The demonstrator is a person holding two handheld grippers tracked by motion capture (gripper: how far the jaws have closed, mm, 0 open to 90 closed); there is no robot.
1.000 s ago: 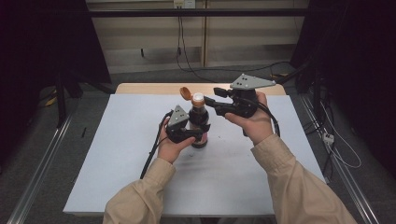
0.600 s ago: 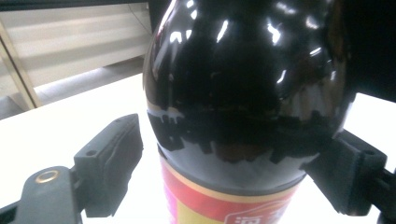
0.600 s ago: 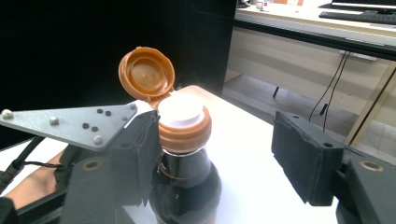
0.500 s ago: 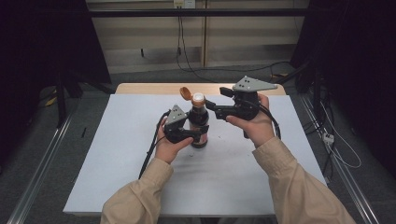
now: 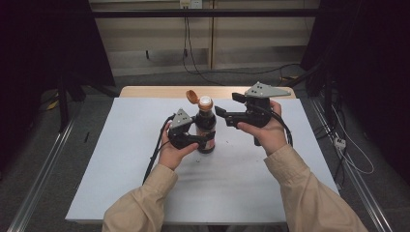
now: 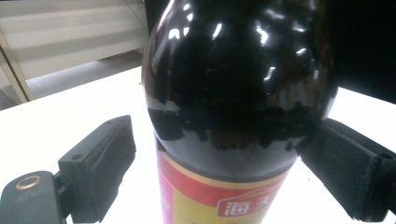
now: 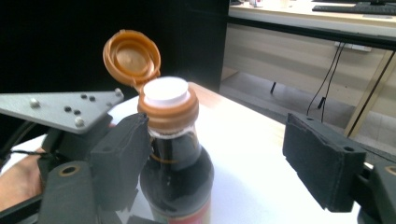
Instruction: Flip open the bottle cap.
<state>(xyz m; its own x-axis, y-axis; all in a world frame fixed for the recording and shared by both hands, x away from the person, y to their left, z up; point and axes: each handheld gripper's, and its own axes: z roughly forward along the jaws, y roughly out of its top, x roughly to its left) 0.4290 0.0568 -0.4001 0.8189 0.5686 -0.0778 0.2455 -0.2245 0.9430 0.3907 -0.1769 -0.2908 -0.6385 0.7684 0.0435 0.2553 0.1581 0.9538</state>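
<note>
Bottle [image 5: 206, 126] dark, upright, red-yellow label | cap [image 5: 192, 96] flipped open | both grippers' fingers parted, holding nothing

Partly readable on the red and yellow label [image 6: 219, 198] of the dark sauce bottle [image 6: 238, 93]: white Chinese characters, the first apparently "海", the second cut off by the frame. No other legible text.

We see a dark glass bottle [image 5: 206, 126] standing upright near the middle of the white table [image 5: 121, 164], red-and-yellow label low on its body, its orange flip cap [image 7: 132, 55] hinged open above a white-sealed mouth.
</note>
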